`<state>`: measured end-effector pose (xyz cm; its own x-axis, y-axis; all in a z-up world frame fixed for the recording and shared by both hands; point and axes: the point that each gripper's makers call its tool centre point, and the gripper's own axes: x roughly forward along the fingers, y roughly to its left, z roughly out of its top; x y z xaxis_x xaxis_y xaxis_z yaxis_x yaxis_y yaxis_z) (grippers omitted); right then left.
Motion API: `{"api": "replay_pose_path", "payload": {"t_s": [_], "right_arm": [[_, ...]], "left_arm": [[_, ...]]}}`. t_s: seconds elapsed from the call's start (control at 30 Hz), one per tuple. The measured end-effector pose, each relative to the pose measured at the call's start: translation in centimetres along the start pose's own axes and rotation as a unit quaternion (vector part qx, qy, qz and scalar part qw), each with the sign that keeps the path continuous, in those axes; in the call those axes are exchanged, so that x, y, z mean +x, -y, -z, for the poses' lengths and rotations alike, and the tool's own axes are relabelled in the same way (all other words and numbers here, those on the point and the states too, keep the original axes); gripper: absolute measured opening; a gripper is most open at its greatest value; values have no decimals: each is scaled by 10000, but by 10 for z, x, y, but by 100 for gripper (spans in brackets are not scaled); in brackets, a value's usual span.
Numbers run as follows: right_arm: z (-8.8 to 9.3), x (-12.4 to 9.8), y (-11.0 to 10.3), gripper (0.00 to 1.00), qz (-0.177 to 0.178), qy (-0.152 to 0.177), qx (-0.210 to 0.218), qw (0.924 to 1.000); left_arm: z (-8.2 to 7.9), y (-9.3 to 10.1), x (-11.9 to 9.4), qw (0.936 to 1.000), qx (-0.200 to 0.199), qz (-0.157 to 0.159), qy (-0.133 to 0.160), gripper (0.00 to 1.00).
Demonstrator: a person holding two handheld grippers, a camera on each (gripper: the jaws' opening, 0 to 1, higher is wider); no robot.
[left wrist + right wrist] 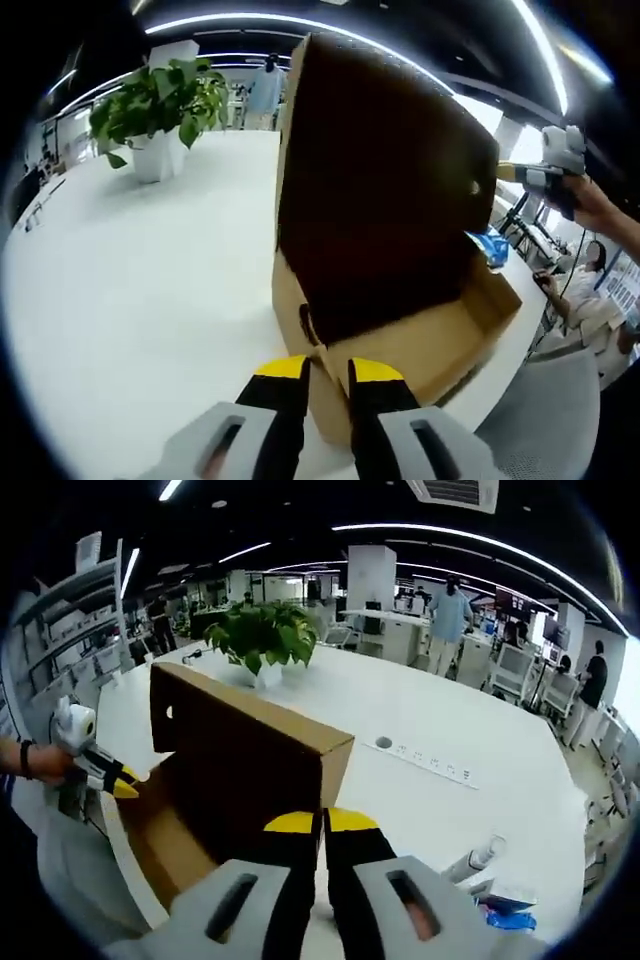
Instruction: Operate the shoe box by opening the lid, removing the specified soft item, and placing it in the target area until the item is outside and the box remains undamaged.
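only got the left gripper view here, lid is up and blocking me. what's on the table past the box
observer: a white bottle next to a blue packet, both apart from the box.
operator: anything soft inside the box
observer: the box floor seen in the right gripper view is bare cardboard. the rest is hidden behind the right gripper.
operator: anything else over there
observer: a row of sockets set into the table.
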<state>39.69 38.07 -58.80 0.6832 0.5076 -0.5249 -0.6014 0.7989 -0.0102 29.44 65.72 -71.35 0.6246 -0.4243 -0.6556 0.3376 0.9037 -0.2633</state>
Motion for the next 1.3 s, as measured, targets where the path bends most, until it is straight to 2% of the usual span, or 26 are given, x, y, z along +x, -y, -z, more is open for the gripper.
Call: {"api": "replay_pose_path", "payload": {"t_s": [0.13, 0.33, 0.47, 0.6, 0.73, 0.87, 1.13, 1.3], "right_arm": [[7, -10, -9, 1, 7, 27, -21, 10000], [24, -19, -19, 2, 59, 28, -154, 9999], [36, -27, -25, 2, 64, 49, -69, 9999], [48, -32, -32, 3, 57, 85, -34, 9999], [59, -35, -37, 3, 62, 52, -29, 10000], [69, -39, -42, 3, 90, 56, 160, 9998], [90, -43, -44, 1, 150, -72, 410, 9990], [101, -44, -49, 0, 127, -94, 504, 9986]], "left_arm": [[-9, -3, -9, 9997, -86, -50, 203, 14], [-28, -2, -31, 9986, 95, -45, 519, 18], [-33, -2, -45, 9977, 177, -63, 654, 18], [-38, 7, -58, 9967, 177, -28, 796, 18], [-42, 15, -64, 9959, 226, 6, 872, 18], [-48, 18, -66, 9950, 201, 55, 975, 18], [-45, 21, -64, 9949, 271, 166, 952, 18], [-34, 22, -60, 9959, 336, 206, 818, 18]]}}
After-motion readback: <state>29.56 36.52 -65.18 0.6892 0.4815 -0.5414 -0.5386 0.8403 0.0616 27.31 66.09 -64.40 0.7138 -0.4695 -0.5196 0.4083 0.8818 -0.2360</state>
